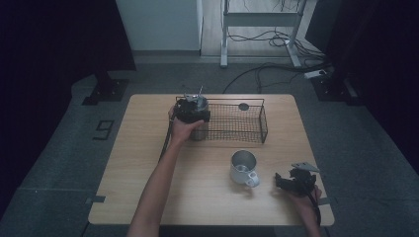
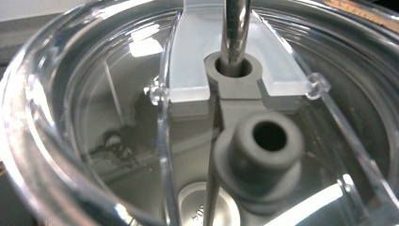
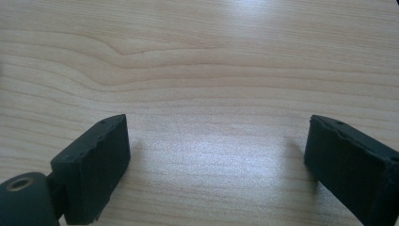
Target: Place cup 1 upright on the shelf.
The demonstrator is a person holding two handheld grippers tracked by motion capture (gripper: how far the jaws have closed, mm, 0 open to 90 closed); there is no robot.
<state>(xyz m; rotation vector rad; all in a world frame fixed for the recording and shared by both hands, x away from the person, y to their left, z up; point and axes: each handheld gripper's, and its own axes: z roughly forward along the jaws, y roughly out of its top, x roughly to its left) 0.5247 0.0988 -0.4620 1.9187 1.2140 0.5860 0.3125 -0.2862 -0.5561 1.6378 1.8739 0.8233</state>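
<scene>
Nearest, at the table's (image 1: 148, 187) front right corner, the right gripper (image 1: 291, 181) rests low over the wood in the person's right hand (image 1: 306, 197). In the right gripper view its jaws stand wide apart with bare wood grain between them, gripping nothing.

Just left of it, still near the front edge, a metal mug (image 1: 244, 168) stands upright, its handle turned toward the front right and its mouth open upward. It is close to the right gripper but not touching it.

Farther back, a black wire basket (image 1: 237, 123) sits along the rear edge, right of centre. At its left end the left gripper (image 1: 192, 109), held in the left hand (image 1: 182, 129), is pressed down over a tumbler (image 1: 199, 132) standing at the basket's left end; whether it is inside or just outside the wire I cannot tell. The left gripper view looks straight onto the tumbler's clear lid (image 2: 94, 141), with a metal straw (image 2: 236, 28) rising through a grey grommet (image 2: 234, 68) and a grey stopper (image 2: 263, 150) beside it. Its jaws are out of sight, so their state cannot be told.
</scene>
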